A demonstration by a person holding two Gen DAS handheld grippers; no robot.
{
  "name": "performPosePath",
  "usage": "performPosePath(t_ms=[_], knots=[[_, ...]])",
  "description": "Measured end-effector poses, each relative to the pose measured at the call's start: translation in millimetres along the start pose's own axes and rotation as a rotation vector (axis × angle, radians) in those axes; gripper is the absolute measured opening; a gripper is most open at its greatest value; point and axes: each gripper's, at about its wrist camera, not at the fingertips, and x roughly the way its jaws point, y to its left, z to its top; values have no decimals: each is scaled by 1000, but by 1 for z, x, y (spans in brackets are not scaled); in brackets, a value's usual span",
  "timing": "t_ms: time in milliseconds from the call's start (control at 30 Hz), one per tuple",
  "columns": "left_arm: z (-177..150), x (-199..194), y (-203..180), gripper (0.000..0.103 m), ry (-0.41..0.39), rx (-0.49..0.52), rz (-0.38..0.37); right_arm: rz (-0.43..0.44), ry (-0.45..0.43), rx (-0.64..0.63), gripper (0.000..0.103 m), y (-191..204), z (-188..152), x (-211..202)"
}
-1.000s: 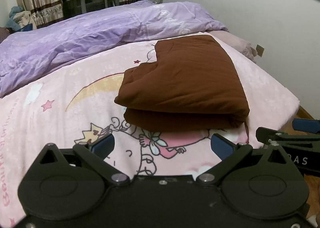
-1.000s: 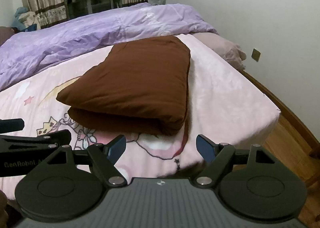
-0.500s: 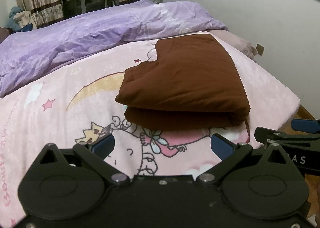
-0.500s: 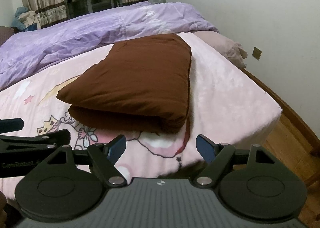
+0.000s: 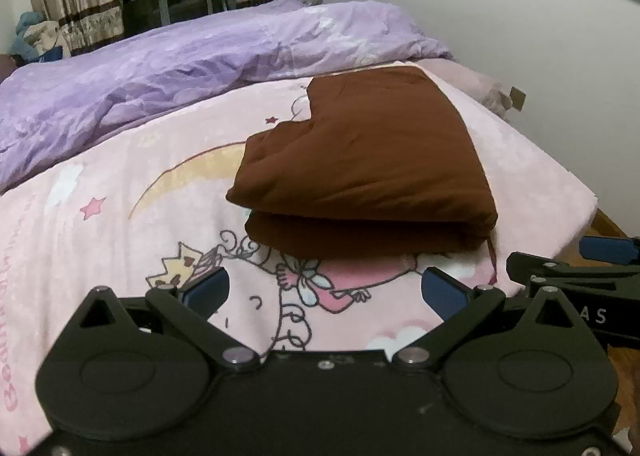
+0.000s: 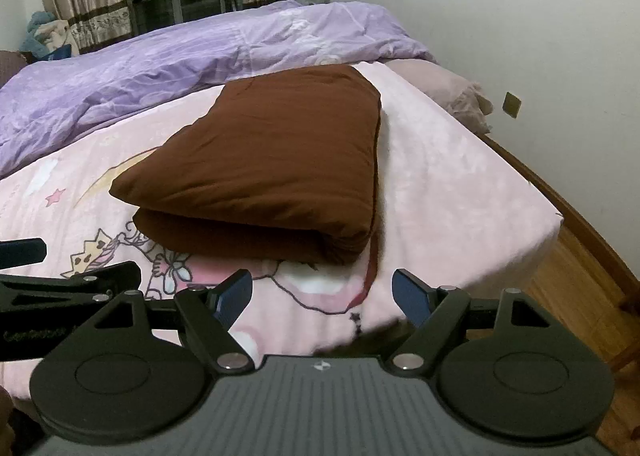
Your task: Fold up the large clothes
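The brown garment (image 5: 360, 167) lies folded in a thick, two-layer bundle on the pink cartoon sheet (image 5: 120, 223) of the bed, just ahead of both sets of jaws and near the bed's right corner. The fold looks finished, or nearly so. The risk from here is a careless nudge: the upper layer sits loosely on the lower one, so a jaw catching the front edge could drag it open — and a push to the right could slide the bundle toward the bed's edge. The left gripper (image 5: 324, 290) has its jaws spread wide and released, holding nothing, touching nothing, hovering short of the garment. The right gripper (image 6: 322, 294) is likewise wide open and empty — level with the bundle's front fold but apart from it. A purple duvet (image 6: 160, 67) lies well beyond.
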Motion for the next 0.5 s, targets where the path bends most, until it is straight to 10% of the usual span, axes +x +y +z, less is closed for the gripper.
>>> performPosePath(t_ms=[500], knots=[[-3,-4,0,103,-32,15,11,-2,12,-8,93,0,-1,3]])
